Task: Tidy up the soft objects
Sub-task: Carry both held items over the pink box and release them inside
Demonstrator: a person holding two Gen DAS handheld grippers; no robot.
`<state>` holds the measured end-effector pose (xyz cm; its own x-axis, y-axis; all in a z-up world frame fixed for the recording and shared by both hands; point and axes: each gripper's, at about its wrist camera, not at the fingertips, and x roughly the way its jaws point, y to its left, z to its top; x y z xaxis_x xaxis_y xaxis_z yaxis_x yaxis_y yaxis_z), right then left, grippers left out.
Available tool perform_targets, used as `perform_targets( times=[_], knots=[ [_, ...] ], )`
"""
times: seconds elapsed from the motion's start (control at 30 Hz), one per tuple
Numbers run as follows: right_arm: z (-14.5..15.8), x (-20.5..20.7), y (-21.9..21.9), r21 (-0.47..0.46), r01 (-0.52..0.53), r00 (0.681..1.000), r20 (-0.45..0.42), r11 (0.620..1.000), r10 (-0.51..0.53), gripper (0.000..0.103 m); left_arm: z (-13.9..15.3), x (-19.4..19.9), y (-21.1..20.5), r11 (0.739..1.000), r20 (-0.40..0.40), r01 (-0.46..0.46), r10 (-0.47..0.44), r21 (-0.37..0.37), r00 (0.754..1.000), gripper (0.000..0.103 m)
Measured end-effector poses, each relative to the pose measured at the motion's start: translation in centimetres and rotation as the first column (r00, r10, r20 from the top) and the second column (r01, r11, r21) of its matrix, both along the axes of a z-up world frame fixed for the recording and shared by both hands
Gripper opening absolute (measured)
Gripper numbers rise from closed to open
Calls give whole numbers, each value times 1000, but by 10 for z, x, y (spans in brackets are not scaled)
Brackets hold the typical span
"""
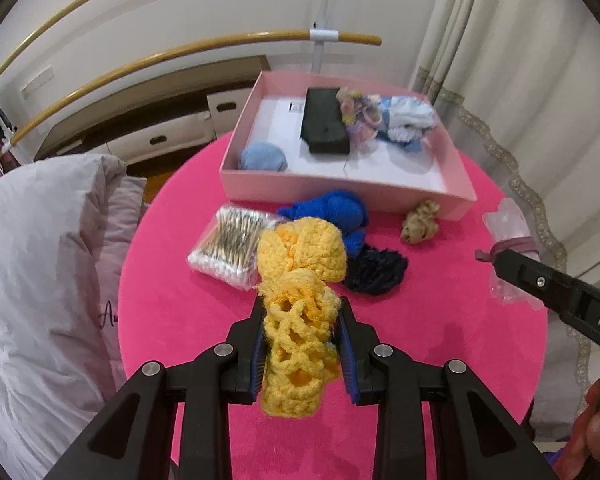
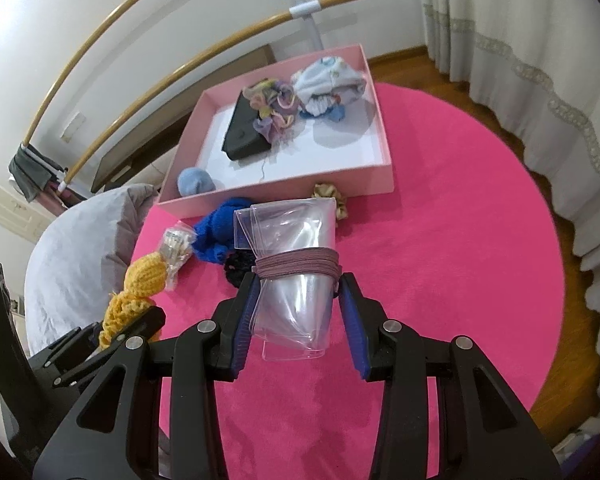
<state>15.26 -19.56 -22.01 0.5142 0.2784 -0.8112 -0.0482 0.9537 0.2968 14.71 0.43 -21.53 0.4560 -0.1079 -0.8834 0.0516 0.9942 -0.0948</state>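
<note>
Yellow crocheted yarn piece is clamped between the fingers of the left gripper; its long axis runs forward along the fingers, and its loose far end hangs over the pink tabletop. The right gripper is closed on a clear plastic bag roll bound with a mauve elastic band, long axis likewise pointing away. Both loads are held above the near half of the tabletop.

The pink box lies far and centre, directly ahead of both grippers; its near wall faces them. The left gripper appears the nearer to the box's open left part, where only a light blue ball sits. A black pouch and bundled fabrics fill the far right part.

Between grippers and box lie cotton swabs, blue yarn, a dark scrunchie and a beige scrunchie. Judgement: the load must clear these and the near wall. The right half of the tabletop offers free room.
</note>
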Motion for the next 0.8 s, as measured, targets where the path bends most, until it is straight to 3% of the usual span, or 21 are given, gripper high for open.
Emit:
perform_targets(
  times=[0.27, 0.63, 0.8],
  knots=[
    [46, -13, -2, -30, 6, 996, 84, 1000, -3, 38, 66, -11, 2, 1000, 88, 12, -11, -16, 996, 28],
    [166, -40, 3, -89, 32, 947, 323, 996, -2, 38, 202, -45, 16, 998, 292, 47, -31, -45, 956, 28],
    [200, -32, 8, -94, 38, 924, 383, 995, 1, 38, 224, -53, 26, 998, 322, 53, -37, -42, 946, 28]
  ],
)
